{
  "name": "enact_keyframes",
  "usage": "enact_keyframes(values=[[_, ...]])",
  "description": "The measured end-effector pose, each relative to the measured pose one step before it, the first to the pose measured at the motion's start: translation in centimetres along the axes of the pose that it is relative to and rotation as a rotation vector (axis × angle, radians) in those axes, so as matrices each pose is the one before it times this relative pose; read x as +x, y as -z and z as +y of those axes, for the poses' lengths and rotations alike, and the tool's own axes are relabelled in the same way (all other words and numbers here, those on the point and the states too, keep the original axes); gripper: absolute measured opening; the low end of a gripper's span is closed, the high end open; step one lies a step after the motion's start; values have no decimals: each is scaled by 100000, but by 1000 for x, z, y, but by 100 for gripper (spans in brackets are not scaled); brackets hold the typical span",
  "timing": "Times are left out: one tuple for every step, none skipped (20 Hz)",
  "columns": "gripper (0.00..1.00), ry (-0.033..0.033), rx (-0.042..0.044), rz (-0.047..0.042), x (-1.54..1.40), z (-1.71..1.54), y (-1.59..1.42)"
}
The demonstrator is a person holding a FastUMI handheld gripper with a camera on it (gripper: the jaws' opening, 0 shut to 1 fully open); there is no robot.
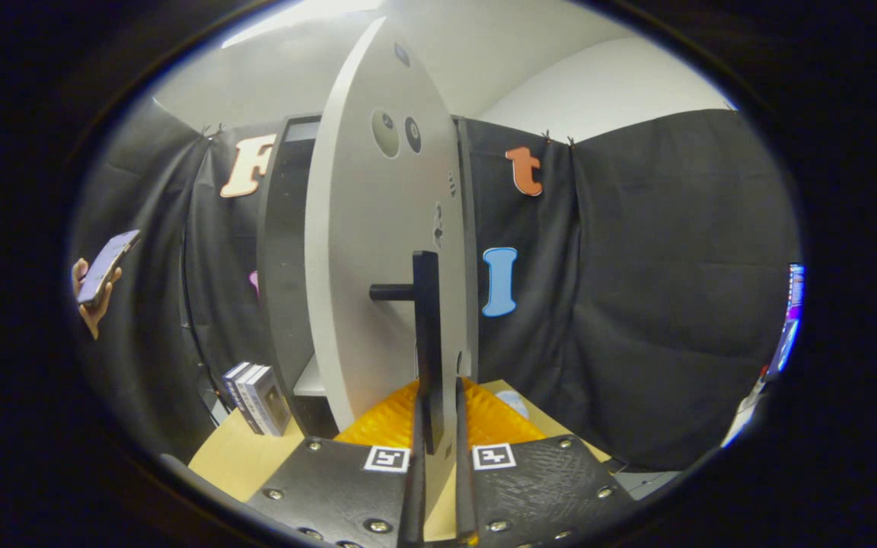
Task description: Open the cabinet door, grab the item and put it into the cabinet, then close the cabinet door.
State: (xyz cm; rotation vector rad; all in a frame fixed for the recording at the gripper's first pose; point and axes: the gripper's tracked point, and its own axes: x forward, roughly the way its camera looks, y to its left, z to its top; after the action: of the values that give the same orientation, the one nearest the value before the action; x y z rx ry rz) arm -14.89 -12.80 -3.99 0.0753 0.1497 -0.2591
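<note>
Nearest us, the gripper (438, 449) has its two fingers (413, 487) drawn close together on either side of the lower end of the black handle (427, 342). We judge them clamped on it, since the bar sits squarely in the narrow gap, though the contact itself is partly hidden. The handle stands upright on a short post, fixed to the pale door (377, 251). The door is swung partly out toward us, edge-on, which we read as the opening step under way: holding the bar low gives a steady pull. Behind the door, the dark cabinet (286, 251) shows a slice of interior and a light shelf (309, 380). The item, a small box set (259, 396), stands upright on the table (244, 457) just outside the cabinet, not yet picked up. Below the door lies an orange mat (495, 418). Farther off, beside the cabinet, a hand (92, 301) holds a phone (107, 266).
</note>
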Motion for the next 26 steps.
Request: enact_keyframes(values=[[16, -404, 171, 474, 1, -496, -15], [16, -217, -36, 283, 254, -975, 514], [16, 254, -116, 162, 18, -496, -87], [16, 609, -343, -74, 62, -510, -20], [16, 689, -560, -101, 46, -652, -39], [16, 693, -200, 39, 54, -427, -54], [16, 610, 118, -9, 88, -644, -226], [16, 461, 378, -121, 64, -839, -141], [16, 246, 693, 10, 85, -956, -46], [16, 119, 969, -188, 293, -693, -169], [16, -794, 11, 198, 116, -846, 82], [15, -1164, 789, 319, -26, -630, -118], [15, -1276, 619, 301, 134, -489, 151], [15, -1455, 444, 277, 429, -409, 90], [15, -1280, 207, 207, 212, -200, -93], [15, -1161, -199, 281, 48, -389, -43], [15, -1110, 4, 688, 29, -183, 95], [16, -699, 90, 716, -32, -347, 11], [16, -442, 230, 1098, 23, -470, 118], [15, -588, 286, 749, -129, -276, 104], [16, -226, 67, 297, 103, -190, -125], [16, -235, -391, -96, 60, -9, -28], [16, 618, -547, 47, -247, -279, -27], [27, 485, 219, 271, 167, -291, 59], [32, 398, 875, 838, -301, -231, 65], [38, 337, 1076, 760, 5, -96, 185]])
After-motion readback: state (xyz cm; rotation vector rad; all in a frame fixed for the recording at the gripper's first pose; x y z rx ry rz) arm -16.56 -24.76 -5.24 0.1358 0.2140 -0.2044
